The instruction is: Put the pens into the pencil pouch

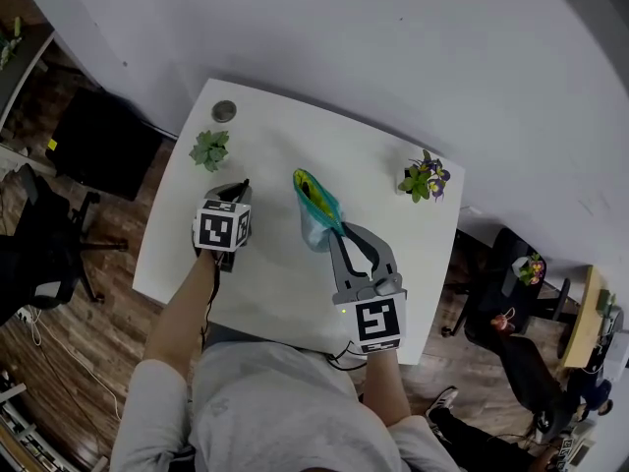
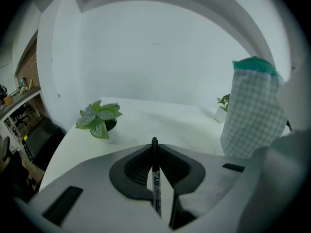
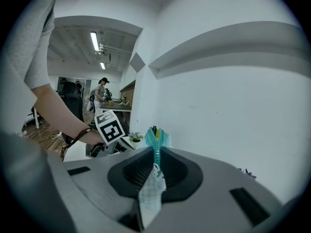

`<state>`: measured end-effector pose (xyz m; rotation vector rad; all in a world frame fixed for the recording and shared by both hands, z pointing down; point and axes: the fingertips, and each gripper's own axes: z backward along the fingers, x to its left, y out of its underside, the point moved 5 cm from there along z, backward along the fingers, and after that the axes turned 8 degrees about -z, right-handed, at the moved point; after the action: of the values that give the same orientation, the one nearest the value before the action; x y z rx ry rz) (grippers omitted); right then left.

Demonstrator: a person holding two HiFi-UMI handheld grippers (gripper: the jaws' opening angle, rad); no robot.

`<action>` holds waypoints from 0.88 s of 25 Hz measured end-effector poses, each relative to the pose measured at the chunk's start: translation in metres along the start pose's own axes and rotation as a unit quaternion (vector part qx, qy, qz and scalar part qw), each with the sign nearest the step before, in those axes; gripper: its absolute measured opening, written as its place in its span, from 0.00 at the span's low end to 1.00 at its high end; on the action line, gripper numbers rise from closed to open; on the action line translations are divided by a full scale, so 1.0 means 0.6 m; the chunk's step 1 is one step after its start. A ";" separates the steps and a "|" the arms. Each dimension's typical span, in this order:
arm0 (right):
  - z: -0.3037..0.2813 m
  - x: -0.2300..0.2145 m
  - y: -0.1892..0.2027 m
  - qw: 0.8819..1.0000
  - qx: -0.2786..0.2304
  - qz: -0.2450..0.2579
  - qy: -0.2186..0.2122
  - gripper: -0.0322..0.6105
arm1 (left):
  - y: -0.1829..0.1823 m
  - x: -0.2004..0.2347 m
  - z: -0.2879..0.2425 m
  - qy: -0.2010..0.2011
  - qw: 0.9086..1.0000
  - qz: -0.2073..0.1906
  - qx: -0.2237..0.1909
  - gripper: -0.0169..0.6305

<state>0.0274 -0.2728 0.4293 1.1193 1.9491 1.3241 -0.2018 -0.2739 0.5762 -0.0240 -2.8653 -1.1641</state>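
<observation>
Closest up, a black pen (image 2: 156,183) is pinched tight between the two jaws of my left claw (image 2: 154,147). The pen stands almost straight up, and its tip pokes out just past the jaw tips.

At 2 o'clock from the pen hangs the pouch (image 2: 252,115). It is pale with little checks and has a green zipper edge. My right claw (image 3: 156,152) is clamped on its zipper side and holds it up off the table (image 1: 285,283). The open end of the pouch points up and away from me. Something yellow shows inside it. The pen and the pouch are near each other but do not touch.

Seen from my head, the pouch is over the middle of the white table. My left claw is at 9 o'clock from it.

A small leafy plant (image 1: 209,149) sits at 11 o'clock from my left claw. A little pot with purple and yellow flowers (image 1: 425,178) sits at 2 o'clock from the pouch. A round grey disc (image 1: 224,111) lies at 12 o'clock from the leafy plant, by the far edge.
</observation>
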 end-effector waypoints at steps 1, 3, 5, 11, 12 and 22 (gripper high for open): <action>0.001 0.003 0.000 1.000 -0.001 -0.003 0.001 0.14 | -0.010 -0.002 0.012 0.004 1.000 -0.009 -0.019 0.12; 0.001 0.008 -0.002 1.000 -0.004 -0.006 0.004 0.14 | -0.032 -0.007 0.039 0.014 0.998 -0.024 -0.060 0.12; 0.001 0.014 -0.004 1.000 -0.006 -0.008 0.007 0.14 | -0.053 -0.013 0.069 0.027 0.994 -0.036 -0.099 0.12; 0.003 0.042 -0.017 1.000 -0.013 -0.017 0.020 0.14 | -0.115 -0.043 0.171 0.083 0.969 -0.080 -0.220 0.12; 0.004 0.049 -0.018 0.999 -0.014 -0.017 0.022 0.14 | -0.124 -0.046 0.189 0.092 0.962 -0.084 -0.243 0.12; 0.013 0.108 -0.024 0.997 -0.017 -0.032 0.063 0.14 | -0.203 -0.059 0.316 0.208 0.899 -0.083 -0.377 0.12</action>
<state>-0.0050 -0.2160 0.4149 0.9706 2.0257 1.4186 -0.1778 -0.2288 0.3540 0.3921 -1.9374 -1.9522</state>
